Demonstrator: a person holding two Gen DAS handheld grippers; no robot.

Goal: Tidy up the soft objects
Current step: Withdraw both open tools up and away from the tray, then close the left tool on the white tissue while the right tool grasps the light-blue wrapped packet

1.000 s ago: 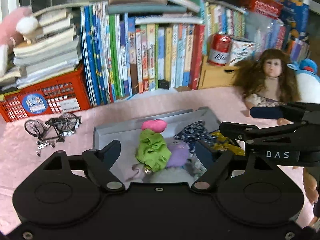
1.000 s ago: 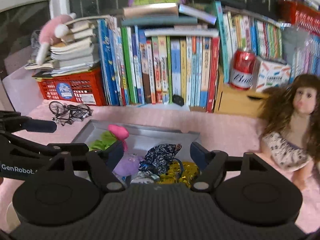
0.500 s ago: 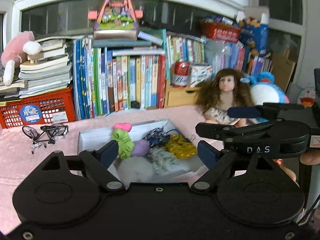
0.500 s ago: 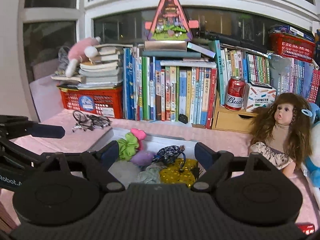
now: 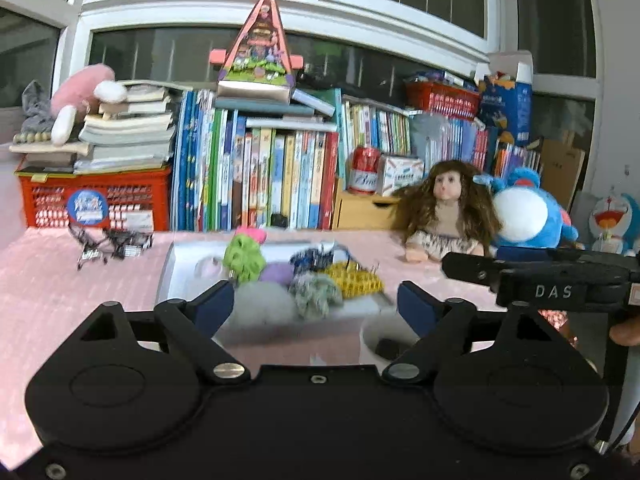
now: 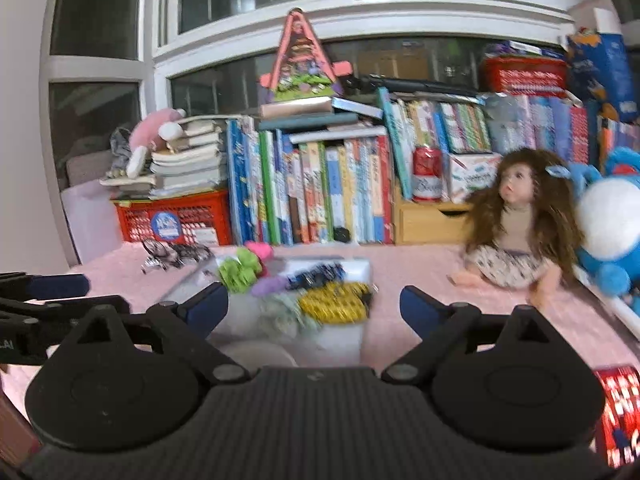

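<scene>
Ahead, shallow rectangular tray (image 5: pixel 170 268) heaped with ruffled fabric scrunchies (image 5: pixel 244 258); left tongs (image 5: pixel 316 306) closing empty, right tongs (image 6: pixel 314 306) spreading empty

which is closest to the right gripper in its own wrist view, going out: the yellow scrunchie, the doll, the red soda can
From the right gripper:
1. yellow scrunchie, just ahead in the tray between the open fingers, none touching it.
2. doll, farther out on the right, sitting on the pink cloth.
3. red soda can, farthest, on the wooden drawer box against the books.
</scene>
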